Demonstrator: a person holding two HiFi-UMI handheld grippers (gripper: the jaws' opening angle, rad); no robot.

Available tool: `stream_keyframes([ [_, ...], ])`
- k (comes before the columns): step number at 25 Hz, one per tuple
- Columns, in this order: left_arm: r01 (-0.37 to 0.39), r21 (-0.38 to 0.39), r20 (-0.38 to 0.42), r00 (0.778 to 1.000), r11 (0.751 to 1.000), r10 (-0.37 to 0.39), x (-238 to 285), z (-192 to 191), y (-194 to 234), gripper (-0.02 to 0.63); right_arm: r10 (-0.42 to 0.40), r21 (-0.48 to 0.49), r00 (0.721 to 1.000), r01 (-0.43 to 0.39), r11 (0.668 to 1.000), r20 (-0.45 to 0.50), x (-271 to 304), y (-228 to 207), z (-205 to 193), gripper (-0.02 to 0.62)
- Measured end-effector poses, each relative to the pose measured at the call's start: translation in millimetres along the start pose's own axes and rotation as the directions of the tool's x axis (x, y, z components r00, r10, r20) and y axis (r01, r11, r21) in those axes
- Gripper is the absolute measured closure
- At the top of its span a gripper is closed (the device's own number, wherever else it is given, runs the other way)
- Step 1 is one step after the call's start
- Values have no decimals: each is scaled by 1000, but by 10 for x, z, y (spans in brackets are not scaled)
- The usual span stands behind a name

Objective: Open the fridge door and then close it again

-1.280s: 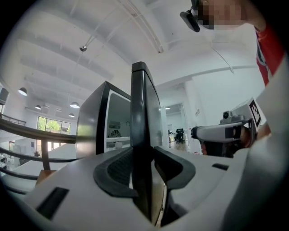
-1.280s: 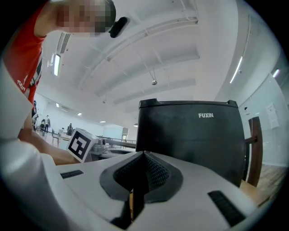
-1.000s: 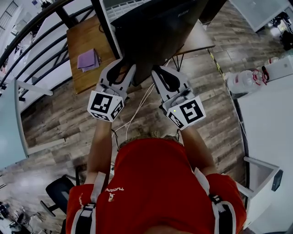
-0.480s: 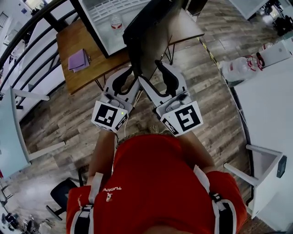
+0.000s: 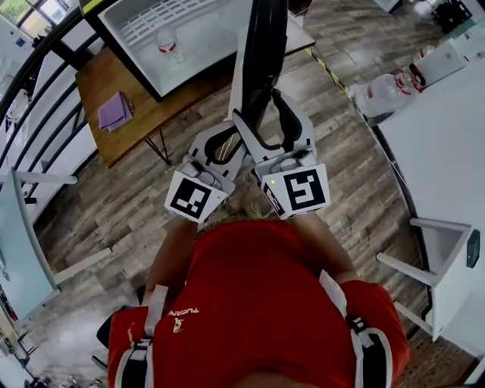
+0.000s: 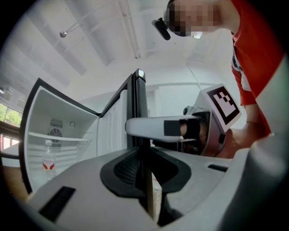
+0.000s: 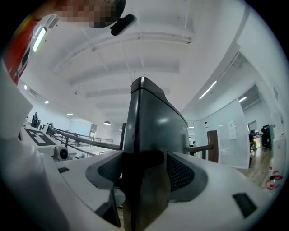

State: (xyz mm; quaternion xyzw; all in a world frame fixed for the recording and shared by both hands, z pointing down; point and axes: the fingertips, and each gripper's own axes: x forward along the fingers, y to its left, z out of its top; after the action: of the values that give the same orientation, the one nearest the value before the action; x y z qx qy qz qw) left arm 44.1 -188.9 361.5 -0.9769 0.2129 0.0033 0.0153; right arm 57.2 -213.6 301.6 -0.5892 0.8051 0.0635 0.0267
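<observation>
The black fridge door (image 5: 261, 68) stands open and shows edge-on in the head view. Beside it is the fridge's white inside (image 5: 189, 19), with a small bottle (image 5: 168, 42) on a shelf. Both grippers straddle the door's free edge. My left gripper (image 5: 227, 144) has the thin door edge (image 6: 143, 180) between its jaws; they are closing, with the pads near it on both sides. My right gripper (image 5: 267, 123) is opening, its jaws wide on either side of the door (image 7: 151, 131) and not pressing it. One of its fingers (image 6: 153, 127) crosses the left gripper view.
The fridge sits on a wooden table (image 5: 129, 106) with a purple cloth (image 5: 114, 112) on it. A white table (image 5: 447, 144) and a white chair frame (image 5: 443, 276) stand at the right, a clear plastic container (image 5: 386, 91) beyond them. A dark railing (image 5: 30, 68) runs along the left.
The door has swung further open, uncovering the white inside and the bottle. My right gripper's jaws have spread off the door edge. My left gripper has moved onto that edge.
</observation>
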Motion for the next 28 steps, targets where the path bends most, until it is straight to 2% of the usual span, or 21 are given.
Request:
stream_keyframes([
  [6, 76, -18, 31, 997, 997, -76, 107, 92, -196, 566, -21, -13, 1000, 21, 1000, -2, -235, -211, 26, 331],
  [10, 93, -8, 75, 993, 996, -92, 96, 135, -169, 589, -21, 0, 1000, 21, 1000, 6, -393, -390, 20, 351],
  [21, 78, -45, 70, 995, 996, -75, -113, 51, -35, 597, -30, 73, 998, 26, 997, 59, -830, -1084, -26, 393],
  [28, 1, -15, 57, 998, 1000, 0, -238, 94, -126, 597, -8, 60, 997, 3, 998, 70, -1064, -1459, 0, 403],
])
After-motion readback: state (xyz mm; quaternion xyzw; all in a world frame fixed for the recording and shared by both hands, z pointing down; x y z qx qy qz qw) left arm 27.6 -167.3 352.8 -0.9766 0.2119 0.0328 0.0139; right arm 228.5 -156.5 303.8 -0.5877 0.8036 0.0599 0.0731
